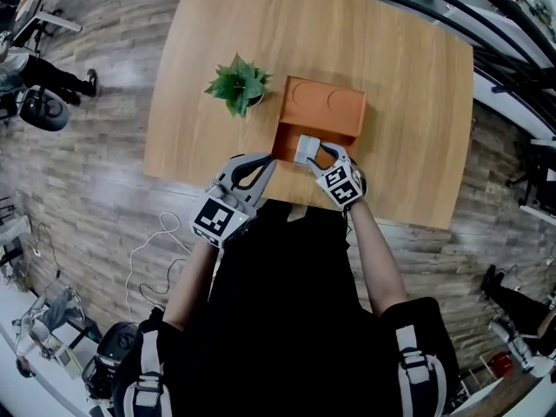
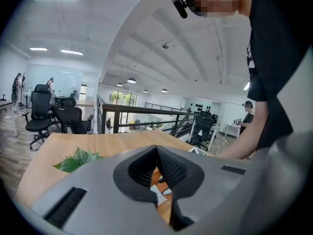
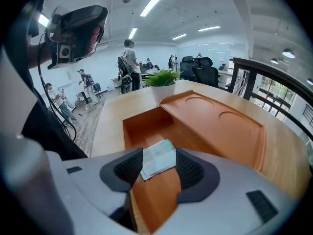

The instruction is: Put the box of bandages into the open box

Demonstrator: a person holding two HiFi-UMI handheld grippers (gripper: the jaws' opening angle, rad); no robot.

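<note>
The orange open box sits on the wooden table, and its lid lies tipped back behind it. The pale bandage box is at the open box's near edge, over the orange inside. My right gripper is open. The bandage box lies loose and tilted between its ribbed pads. My left gripper hovers just left of the open box's near corner. Its jaws meet at the tips, with nothing between them.
A small potted plant stands on the table just left of the orange box. The table's near edge runs under both grippers, with my body right behind it. Office chairs, a railing and people stand beyond the table.
</note>
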